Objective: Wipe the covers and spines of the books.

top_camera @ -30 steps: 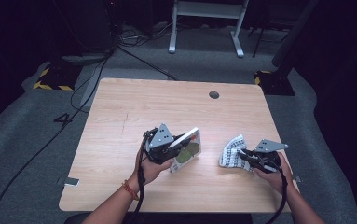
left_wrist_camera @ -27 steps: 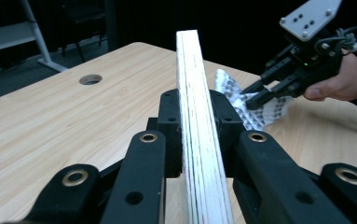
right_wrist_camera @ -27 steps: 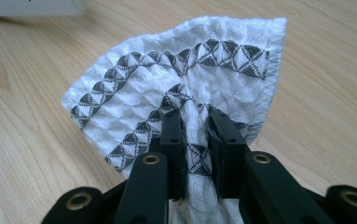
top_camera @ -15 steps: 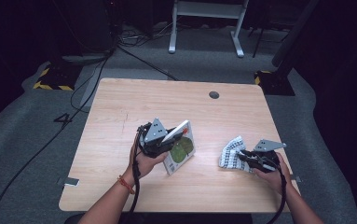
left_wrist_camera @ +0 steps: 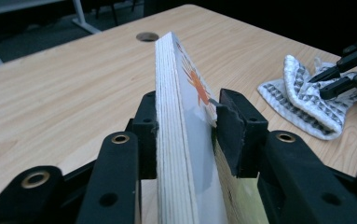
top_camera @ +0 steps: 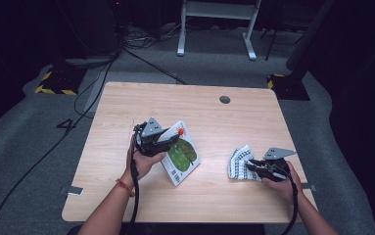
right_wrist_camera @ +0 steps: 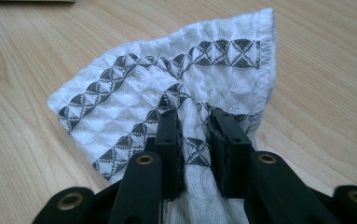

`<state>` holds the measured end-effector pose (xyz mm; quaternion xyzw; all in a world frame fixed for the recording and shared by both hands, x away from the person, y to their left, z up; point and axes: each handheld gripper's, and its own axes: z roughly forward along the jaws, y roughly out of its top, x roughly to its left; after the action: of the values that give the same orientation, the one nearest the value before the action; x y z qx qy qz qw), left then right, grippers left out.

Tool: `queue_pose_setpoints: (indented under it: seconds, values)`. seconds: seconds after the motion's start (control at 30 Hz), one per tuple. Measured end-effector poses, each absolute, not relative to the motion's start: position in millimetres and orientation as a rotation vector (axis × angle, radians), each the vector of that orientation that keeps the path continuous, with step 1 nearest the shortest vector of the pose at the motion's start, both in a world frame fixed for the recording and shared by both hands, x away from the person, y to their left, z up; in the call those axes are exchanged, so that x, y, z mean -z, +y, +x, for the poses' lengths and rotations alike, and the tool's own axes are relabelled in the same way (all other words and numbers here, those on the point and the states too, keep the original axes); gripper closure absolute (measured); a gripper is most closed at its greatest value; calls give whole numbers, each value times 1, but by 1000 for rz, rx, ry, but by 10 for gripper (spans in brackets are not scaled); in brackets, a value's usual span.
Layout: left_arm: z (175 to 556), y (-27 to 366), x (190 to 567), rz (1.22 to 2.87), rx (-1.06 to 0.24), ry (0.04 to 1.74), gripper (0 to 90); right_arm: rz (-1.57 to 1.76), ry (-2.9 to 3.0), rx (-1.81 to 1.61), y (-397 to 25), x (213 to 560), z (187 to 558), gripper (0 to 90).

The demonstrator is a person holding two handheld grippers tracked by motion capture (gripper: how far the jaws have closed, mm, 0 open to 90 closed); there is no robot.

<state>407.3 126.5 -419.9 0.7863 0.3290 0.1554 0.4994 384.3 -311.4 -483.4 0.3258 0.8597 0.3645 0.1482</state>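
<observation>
Thick white board book with a green cover picture (top_camera: 180, 152) — clamped on edge in the left gripper (left_wrist_camera: 185, 133); it could twist loose. Right gripper (right_wrist_camera: 195, 140) pinches the grey-patterned white waffle cloth (right_wrist_camera: 167, 88).

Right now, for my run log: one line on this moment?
left gripper: shut on book, tilted | right gripper: shut on cloth, on table
</observation>
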Motion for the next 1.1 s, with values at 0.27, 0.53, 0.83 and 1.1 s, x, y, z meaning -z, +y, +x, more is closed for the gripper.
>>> queue_pose_setpoints:
  seconds: [0.27,0.53,0.83,1.1]
  values:
    - [415,136,430,1960,-374,858,504,946,2478,-1061,-311,485,386,729]
    - [419,139,438,2106,-481,931,371,947,2478,-1064,-313,486,386,721]
    - [419,134,441,2142,-480,906,341,948,2474,-1057,-312,485,385,698]
    - [414,142,437,2161,-498,889,305,944,2456,-1057,-313,479,384,614]
